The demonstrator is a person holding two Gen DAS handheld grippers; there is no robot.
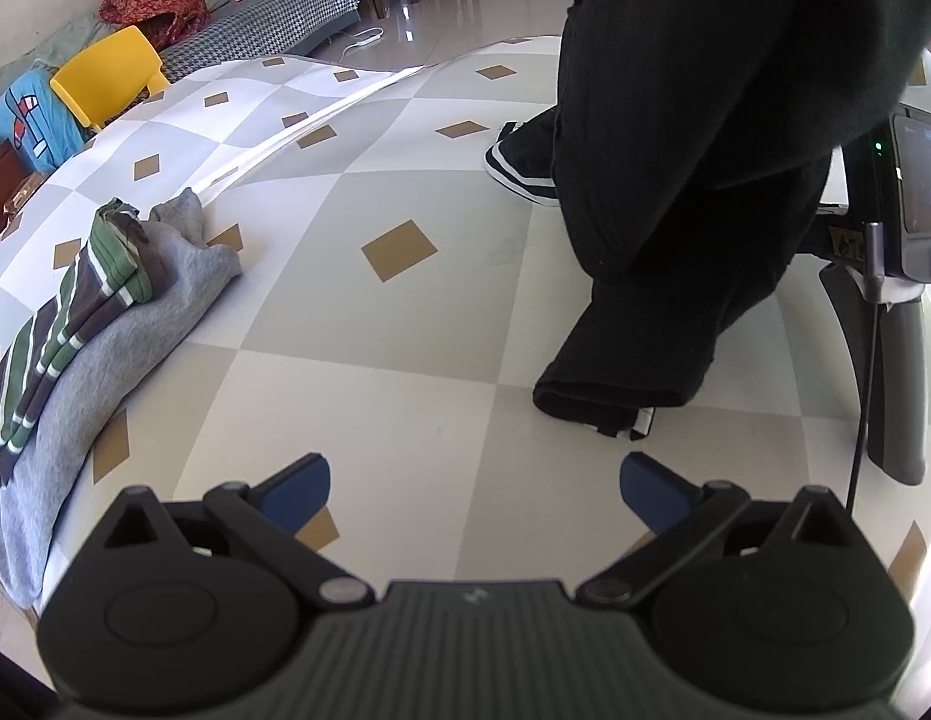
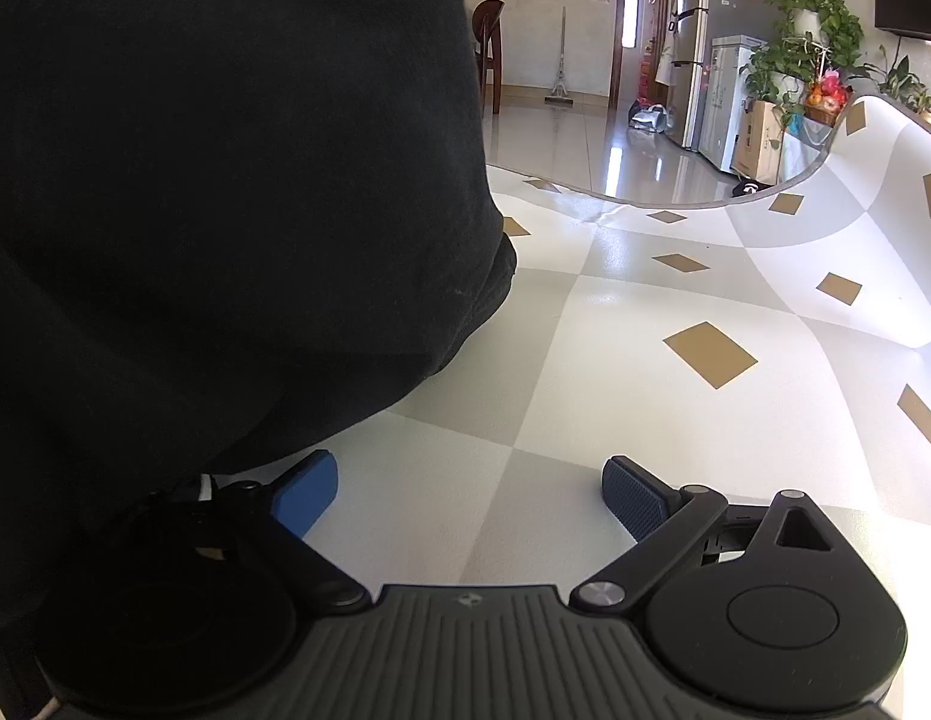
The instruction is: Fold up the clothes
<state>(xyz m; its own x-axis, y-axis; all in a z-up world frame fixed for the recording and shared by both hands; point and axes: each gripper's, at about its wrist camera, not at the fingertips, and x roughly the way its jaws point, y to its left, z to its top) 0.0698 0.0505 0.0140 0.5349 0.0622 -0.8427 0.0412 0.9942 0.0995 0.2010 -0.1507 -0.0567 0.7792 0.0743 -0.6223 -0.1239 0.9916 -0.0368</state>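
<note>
A large black garment (image 1: 693, 120) with white-striped trim rises from the checked tablecloth (image 1: 375, 390) on the right and runs out of the top of the frame. One cuff (image 1: 603, 396) rests on the cloth. What holds the garment up is not visible. My left gripper (image 1: 474, 480) is open just short of that cuff, with nothing between its blue pads (image 1: 297, 492). In the right wrist view the black garment (image 2: 225, 180) fills the left side and drapes over the left finger. My right gripper (image 2: 468, 492) is open over bare cloth.
A folded grey sweatshirt (image 1: 123, 348) with a green-striped garment (image 1: 87, 300) on top lies at the table's left edge. Beyond are a yellow chair (image 1: 114, 75) and a sofa (image 1: 273, 18). The tablecloth curls up (image 2: 855, 228) at far right, with plants (image 2: 807, 42) and a fridge (image 2: 699, 60) behind.
</note>
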